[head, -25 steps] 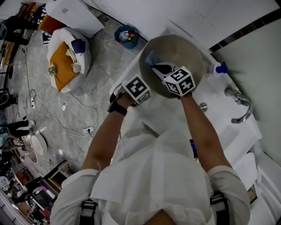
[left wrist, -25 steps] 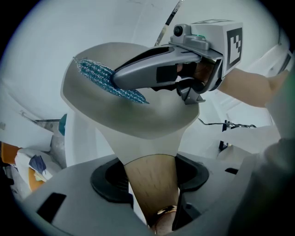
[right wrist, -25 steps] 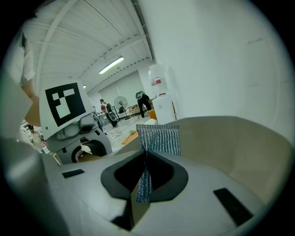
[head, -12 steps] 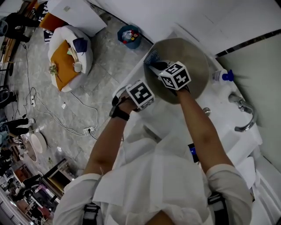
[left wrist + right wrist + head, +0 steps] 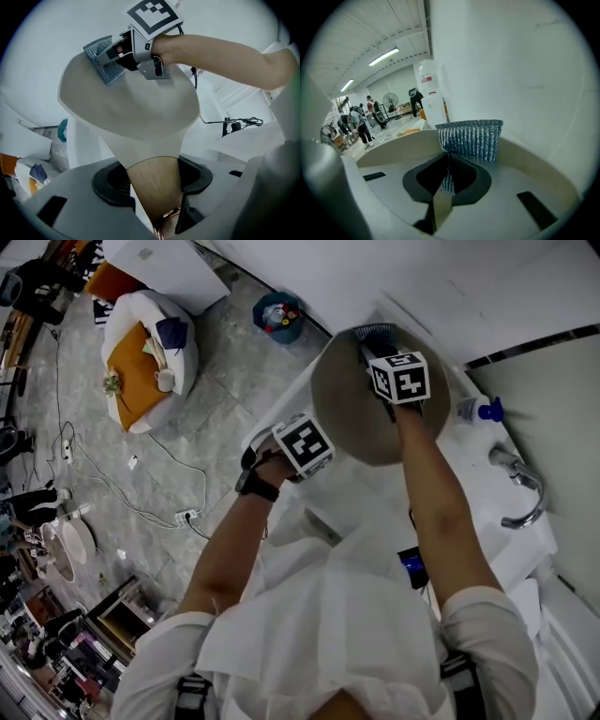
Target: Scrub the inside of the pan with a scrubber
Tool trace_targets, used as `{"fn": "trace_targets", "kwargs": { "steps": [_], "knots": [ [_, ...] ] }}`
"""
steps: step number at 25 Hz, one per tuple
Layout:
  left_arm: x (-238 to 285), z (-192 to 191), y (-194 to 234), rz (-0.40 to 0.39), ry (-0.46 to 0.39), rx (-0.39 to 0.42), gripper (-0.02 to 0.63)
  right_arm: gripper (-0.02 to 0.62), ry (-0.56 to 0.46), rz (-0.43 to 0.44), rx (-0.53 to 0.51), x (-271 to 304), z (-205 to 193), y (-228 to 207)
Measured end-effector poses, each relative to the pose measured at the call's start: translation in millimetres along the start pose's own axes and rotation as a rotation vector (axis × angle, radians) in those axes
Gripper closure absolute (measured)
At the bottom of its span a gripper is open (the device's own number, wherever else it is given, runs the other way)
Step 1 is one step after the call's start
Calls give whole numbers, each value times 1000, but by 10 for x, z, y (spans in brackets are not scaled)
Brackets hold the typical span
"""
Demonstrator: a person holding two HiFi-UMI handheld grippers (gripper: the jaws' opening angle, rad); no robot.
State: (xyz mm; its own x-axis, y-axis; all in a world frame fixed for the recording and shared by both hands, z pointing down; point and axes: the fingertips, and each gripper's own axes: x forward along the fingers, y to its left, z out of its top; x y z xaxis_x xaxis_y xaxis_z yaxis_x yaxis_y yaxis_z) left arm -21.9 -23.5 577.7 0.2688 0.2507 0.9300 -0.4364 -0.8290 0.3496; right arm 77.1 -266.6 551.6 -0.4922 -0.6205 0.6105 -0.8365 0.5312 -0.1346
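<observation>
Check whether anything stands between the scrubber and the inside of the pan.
Nothing visible does. The scrubber, clamped in the right claw, lies against the bare inner surface of the pan near its rim; the pan holds nothing else.

A washing corner set up inside a large open work hall.
A white sink counter [image 5: 469, 486] with a tap [image 5: 521, 495] and a bottle with a blue cap [image 5: 478, 410] stands on a stone floor [image 5: 220, 381], where cables [image 5: 141, 512] and a power strip [image 5: 187, 518] lie loose. Nearby is a beanbag seat [image 5: 150, 357]; farther off are long ceiling lights [image 5: 384, 56], a standing fan [image 5: 390, 100] and several people [image 5: 361, 124].
</observation>
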Motion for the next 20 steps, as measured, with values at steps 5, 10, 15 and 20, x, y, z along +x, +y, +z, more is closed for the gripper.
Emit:
{"fn": "trace_targets", "kwargs": {
  "steps": [5, 10, 15, 20],
  "knots": [
    [-3, 13, 30, 13, -5, 4, 347, 574, 1, -167, 72, -231, -131, -458],
    [-12, -12, 43, 19, 8, 4, 347, 574, -1, -263, 59, -310, -194, -554],
    [-4, 37, 45, 14, -14, -3, 347, 574, -53, -157, 73, -123, -14, -361],
    [-9, 44, 58, 17, -16, -14, 347, 574, -50, -29, 44, 64, 101, 9]
  ]
}}
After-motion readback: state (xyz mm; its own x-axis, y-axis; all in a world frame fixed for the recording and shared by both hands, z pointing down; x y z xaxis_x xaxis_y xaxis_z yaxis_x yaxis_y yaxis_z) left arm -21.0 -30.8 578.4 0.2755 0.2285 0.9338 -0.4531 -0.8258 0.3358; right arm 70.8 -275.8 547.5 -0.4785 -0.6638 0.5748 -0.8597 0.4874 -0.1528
